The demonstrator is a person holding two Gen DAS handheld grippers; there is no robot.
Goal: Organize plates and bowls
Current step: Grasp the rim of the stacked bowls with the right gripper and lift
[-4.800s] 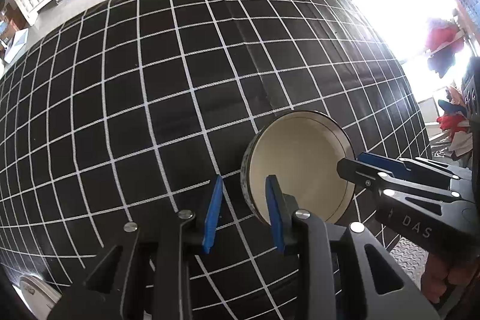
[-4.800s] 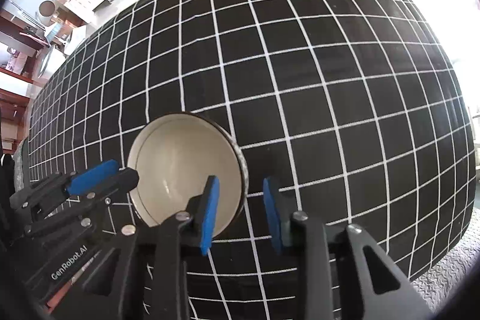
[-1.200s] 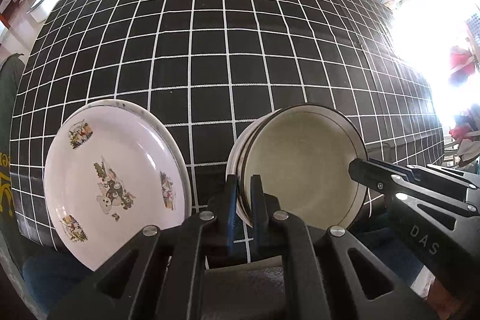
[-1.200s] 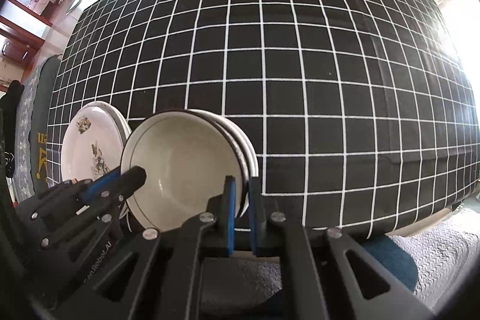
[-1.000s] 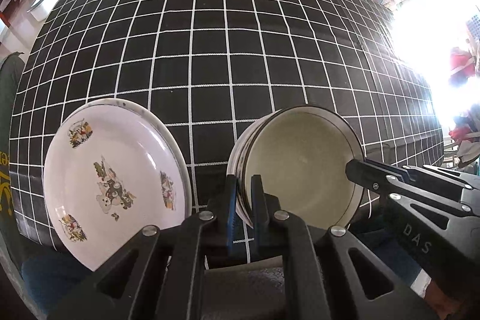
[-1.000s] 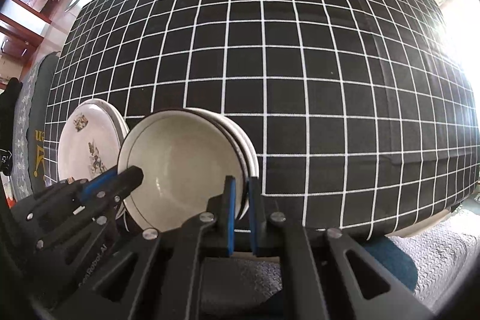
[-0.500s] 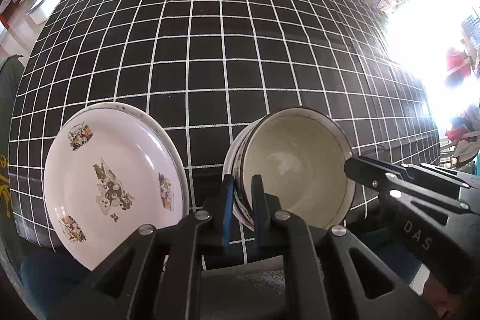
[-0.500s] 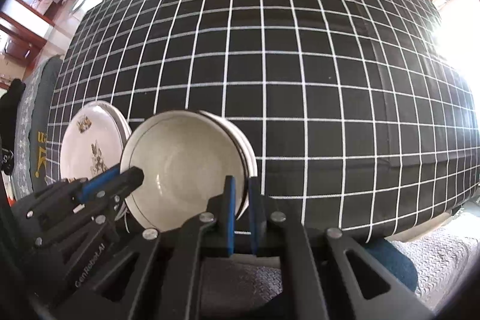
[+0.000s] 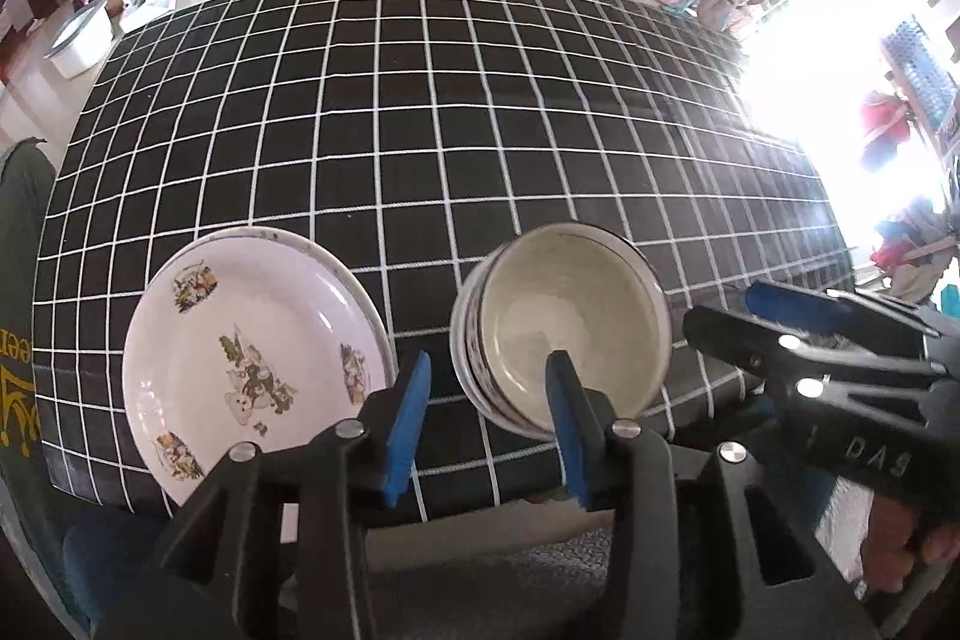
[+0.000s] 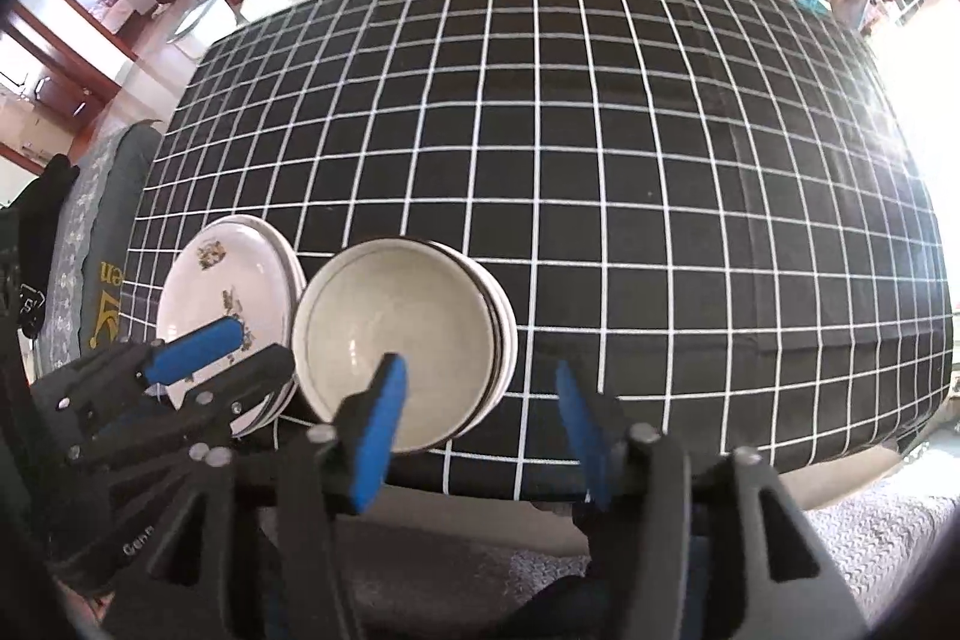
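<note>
the bowls (image 9: 570, 334) sit nested in 1 stack just beside the plates (image 9: 252, 370) near the table (image 9: 480, 130) edge, likely sorted by kind. the left gripper (image 9: 489, 421) and right gripper (image 10: 480, 430) both gape wide, holding nothing.

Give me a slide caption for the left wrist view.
Open left gripper above stacked bowls beside stacked plates on checked tablecloth.

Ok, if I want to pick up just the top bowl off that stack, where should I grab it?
Probably the near rim of the top bowl, one finger inside, one outside. It sits upright and nested in the stack, so only its thin lip is exposed. The left gripper, open, already nearly straddles that edge; plates stand close on the left.
</note>
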